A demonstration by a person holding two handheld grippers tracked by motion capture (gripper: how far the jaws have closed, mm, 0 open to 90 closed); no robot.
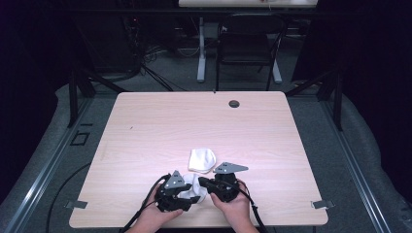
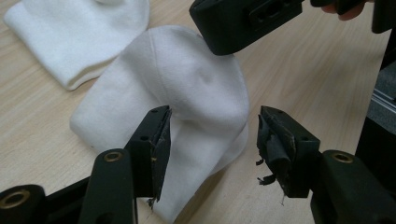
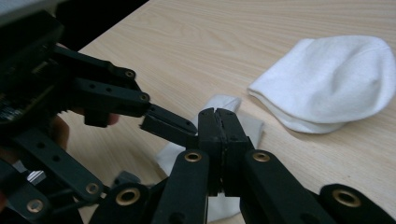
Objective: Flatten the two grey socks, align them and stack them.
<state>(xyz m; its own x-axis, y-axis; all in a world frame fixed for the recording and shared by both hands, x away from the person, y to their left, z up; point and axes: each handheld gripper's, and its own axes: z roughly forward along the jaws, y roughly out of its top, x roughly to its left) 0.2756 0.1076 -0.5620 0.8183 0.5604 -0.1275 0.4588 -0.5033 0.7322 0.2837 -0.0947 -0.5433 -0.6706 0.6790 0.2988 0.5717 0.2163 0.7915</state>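
Left gripper (image 2: 212, 140) open over unmarked white sock (image 2: 187, 84).

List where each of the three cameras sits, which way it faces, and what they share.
High view: above the near table edge, facing forward and down on the table; both hands, left gripper and right gripper enter from below.
Left gripper view: rides the left gripper, facing down its open fingers at the near sock.
Right gripper view: rides the right gripper, fingers shut, facing the far sock.
Shared: both socks appear in all three.
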